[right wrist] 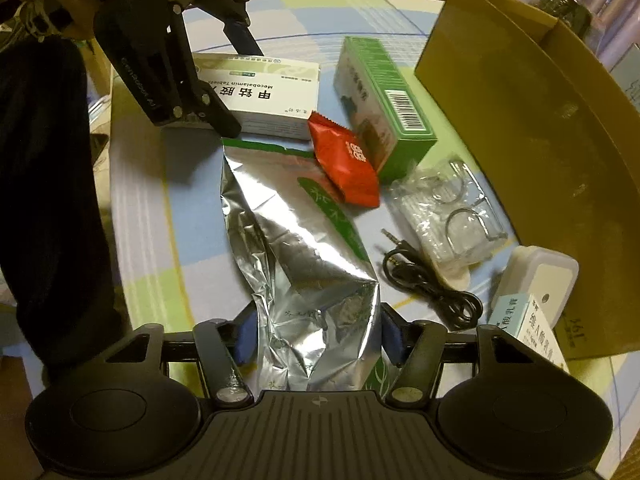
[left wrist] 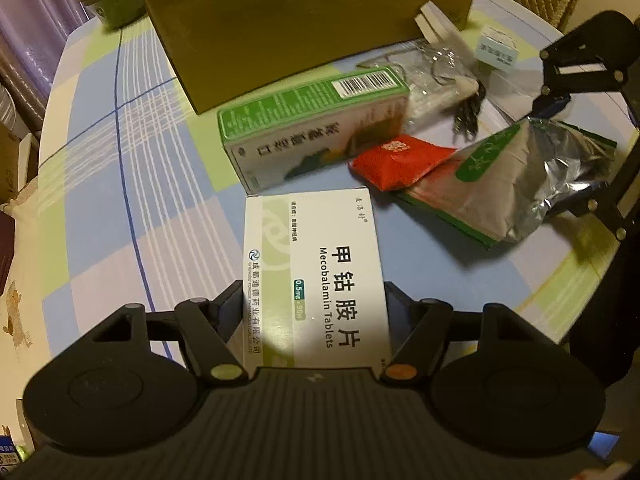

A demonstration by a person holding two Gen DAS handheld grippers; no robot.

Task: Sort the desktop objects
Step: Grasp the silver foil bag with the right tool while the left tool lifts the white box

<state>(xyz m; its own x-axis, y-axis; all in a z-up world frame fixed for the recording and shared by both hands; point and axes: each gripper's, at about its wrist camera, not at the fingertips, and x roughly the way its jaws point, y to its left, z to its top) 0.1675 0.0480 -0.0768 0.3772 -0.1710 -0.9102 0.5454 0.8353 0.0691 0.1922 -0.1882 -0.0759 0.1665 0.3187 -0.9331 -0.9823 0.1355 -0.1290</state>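
The cardboard box (left wrist: 308, 20) is the biggest thing, standing open at twelve o'clock in the left wrist view and along the three o'clock side in the right wrist view, on a checked tablecloth (left wrist: 120, 184). Next in size, the silver foil bag (right wrist: 304, 264) runs from the middle of the right view down to six o'clock, its crumpled lower end lying between the fingers of the right gripper (right wrist: 314, 330); the blue pads sit against both sides of it, pinching the foil. The green carton (left wrist: 312, 128) lies just in front of the cardboard box, near the picture's centre. The white Mecobalamin tablet box (left wrist: 316, 276) lies flat below it, toward six o'clock, its near end lodged between the fingers of the left gripper (left wrist: 314, 312), which press on its two long edges. A red sachet (right wrist: 346, 160) rests on the foil bag's upper end, touching the green carton. At four o'clock in the right view a black audio cable (right wrist: 432, 280) lies coiled beside a clear plastic packet (right wrist: 444, 216).
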